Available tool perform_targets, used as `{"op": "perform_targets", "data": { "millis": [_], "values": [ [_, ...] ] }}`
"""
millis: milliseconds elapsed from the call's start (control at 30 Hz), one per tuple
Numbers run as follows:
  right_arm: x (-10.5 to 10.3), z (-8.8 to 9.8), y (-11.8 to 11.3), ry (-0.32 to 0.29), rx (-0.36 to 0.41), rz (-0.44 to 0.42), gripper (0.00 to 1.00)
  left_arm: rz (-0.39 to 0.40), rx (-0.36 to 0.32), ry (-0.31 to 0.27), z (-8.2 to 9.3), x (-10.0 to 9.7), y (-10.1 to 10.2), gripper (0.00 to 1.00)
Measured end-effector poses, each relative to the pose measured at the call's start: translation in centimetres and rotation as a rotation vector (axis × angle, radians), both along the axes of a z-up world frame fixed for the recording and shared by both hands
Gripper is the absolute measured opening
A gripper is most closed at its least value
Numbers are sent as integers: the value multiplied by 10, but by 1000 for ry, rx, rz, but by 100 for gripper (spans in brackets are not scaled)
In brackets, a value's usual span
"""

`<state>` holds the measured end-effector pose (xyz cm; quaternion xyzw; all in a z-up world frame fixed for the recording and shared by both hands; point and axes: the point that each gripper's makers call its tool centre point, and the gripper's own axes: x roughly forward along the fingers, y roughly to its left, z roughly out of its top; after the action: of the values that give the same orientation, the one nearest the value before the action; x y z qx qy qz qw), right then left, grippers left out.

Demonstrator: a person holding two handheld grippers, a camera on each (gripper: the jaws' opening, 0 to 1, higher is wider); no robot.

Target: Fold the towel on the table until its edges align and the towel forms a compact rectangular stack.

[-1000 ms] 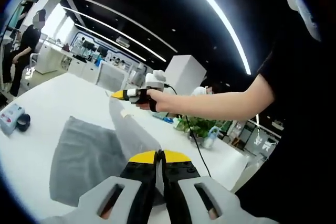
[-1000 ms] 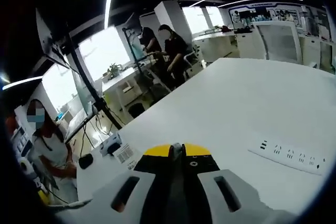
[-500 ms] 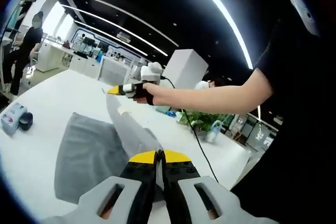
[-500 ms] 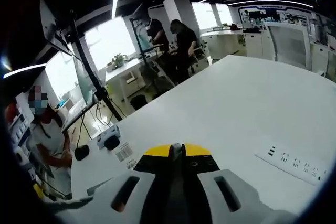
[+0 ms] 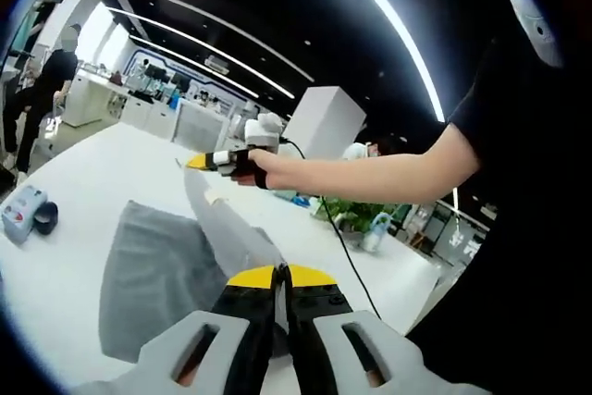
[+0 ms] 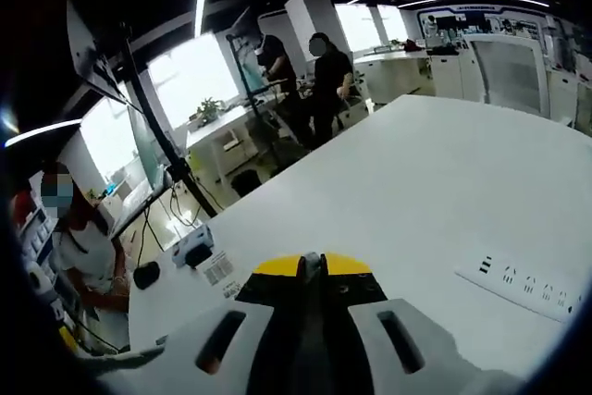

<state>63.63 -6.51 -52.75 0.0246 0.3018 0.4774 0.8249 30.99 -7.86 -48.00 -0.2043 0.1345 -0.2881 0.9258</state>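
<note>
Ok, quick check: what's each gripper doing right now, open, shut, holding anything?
Left gripper: shut on the grey towel, lifting one edge.
Right gripper: shut on the towel's far end, raised above the table.

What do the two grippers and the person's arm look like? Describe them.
The left gripper and right gripper share one design: black jaws with yellow tips on pale grey bodies with slotted openings. In the left gripper view, a black cable trails from the right gripper; the person wears a black short sleeve.

Right gripper (image 5: pixel 205 162) shifted slightly left, raising gray towel (image 5: pixel 162 275) edge higher.
</note>
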Motion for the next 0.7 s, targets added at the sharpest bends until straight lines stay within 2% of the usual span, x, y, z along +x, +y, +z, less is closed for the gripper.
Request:
{"op": "perform_targets", "data": {
  "millis": [200, 400, 567, 700],
  "values": [
    [-4, 2, 1, -1, 10, 2, 4, 8, 16, 13, -7, -6, 3, 2],
    [-14, 4, 4, -1, 5, 8, 4, 29, -7, 33, -20, -12, 6, 3],
    [-12, 1, 8, 4, -1, 19, 4, 47, -10, 50, -27, -14, 14, 3],
    [-13, 9, 13, 0, 21, 12, 4, 66, -18, 44, -20, -14, 23, 3]
  ]
}}
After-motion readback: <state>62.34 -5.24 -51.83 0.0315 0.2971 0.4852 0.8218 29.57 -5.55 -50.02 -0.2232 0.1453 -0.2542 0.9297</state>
